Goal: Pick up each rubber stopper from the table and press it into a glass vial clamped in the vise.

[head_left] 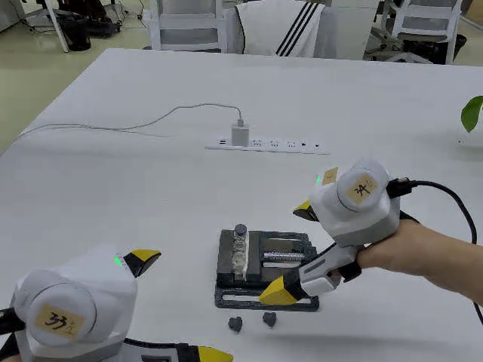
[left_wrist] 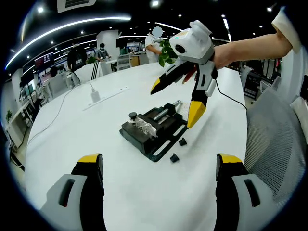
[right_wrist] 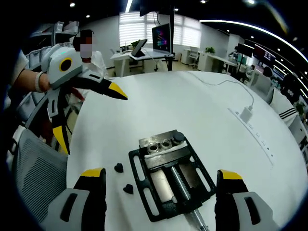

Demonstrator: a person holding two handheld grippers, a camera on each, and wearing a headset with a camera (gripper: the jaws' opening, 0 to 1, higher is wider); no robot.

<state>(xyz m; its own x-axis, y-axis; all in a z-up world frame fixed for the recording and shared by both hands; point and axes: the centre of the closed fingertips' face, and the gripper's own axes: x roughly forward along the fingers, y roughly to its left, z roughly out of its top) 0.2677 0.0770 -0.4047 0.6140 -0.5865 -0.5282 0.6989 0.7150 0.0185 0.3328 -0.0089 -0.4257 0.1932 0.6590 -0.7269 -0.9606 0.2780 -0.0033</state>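
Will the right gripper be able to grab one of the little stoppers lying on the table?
Probably yes. The right gripper hangs over the vise with its jaws wide open, and the two stoppers lie on bare table beside the vise, nothing covering them or standing in between.

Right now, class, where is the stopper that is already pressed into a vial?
In the head view, the fitted stopper caps the farthest vial of those clamped in the vise, just left of the open right claw.
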